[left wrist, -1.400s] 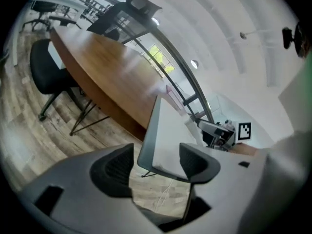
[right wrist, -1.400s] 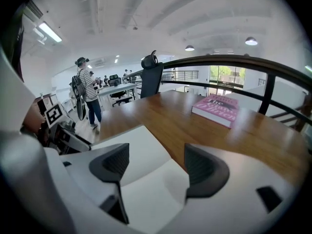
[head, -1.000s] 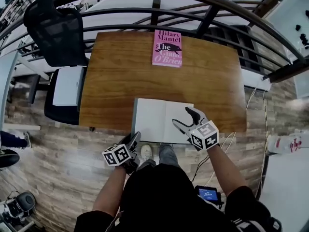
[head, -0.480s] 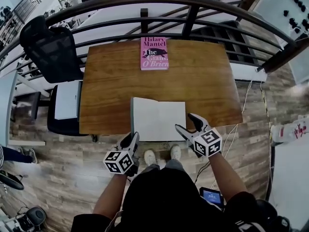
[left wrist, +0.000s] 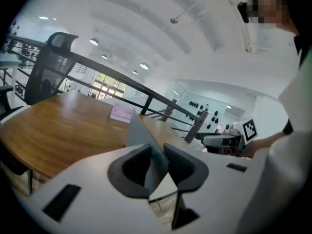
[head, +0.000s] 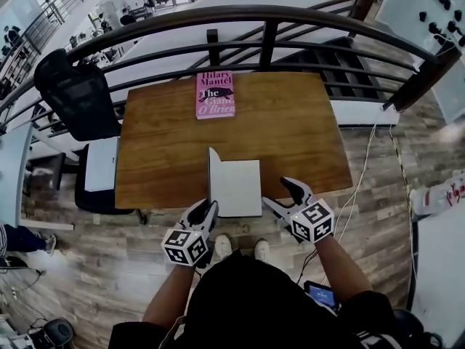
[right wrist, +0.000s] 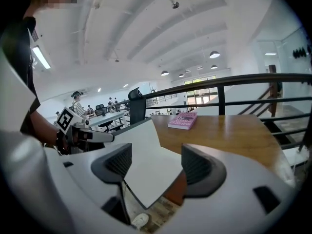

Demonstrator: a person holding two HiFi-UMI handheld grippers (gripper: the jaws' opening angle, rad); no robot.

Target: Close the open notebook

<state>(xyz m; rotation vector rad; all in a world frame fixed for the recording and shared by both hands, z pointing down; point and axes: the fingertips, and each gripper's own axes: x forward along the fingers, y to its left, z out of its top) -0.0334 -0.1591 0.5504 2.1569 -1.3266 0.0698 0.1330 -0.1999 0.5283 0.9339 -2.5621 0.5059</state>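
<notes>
At the near edge of the wooden table [head: 167, 144], the notebook [head: 240, 187] lies half open. Its left cover [head: 211, 171] stands upright, pinched in my left gripper [head: 205, 208], whose jaws have just been closing on it. My right gripper [head: 282, 193] hovers at the near right corner. Its jaws are wide, just eased in slightly, and the page corner sits between them untouched.

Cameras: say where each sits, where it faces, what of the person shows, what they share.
Head view: on the head, facing steeply down at table, notebook, pink book; arms, left gripper, right gripper show.
Left gripper view: on it, facing the railing; jaws, just closing, pinch the notebook's cover; forearm at right.
Right gripper view: on it, facing the pink book; jaws, just narrowing, open around the notebook's corner; hand at left.
Shared: all show the pink book.
</notes>
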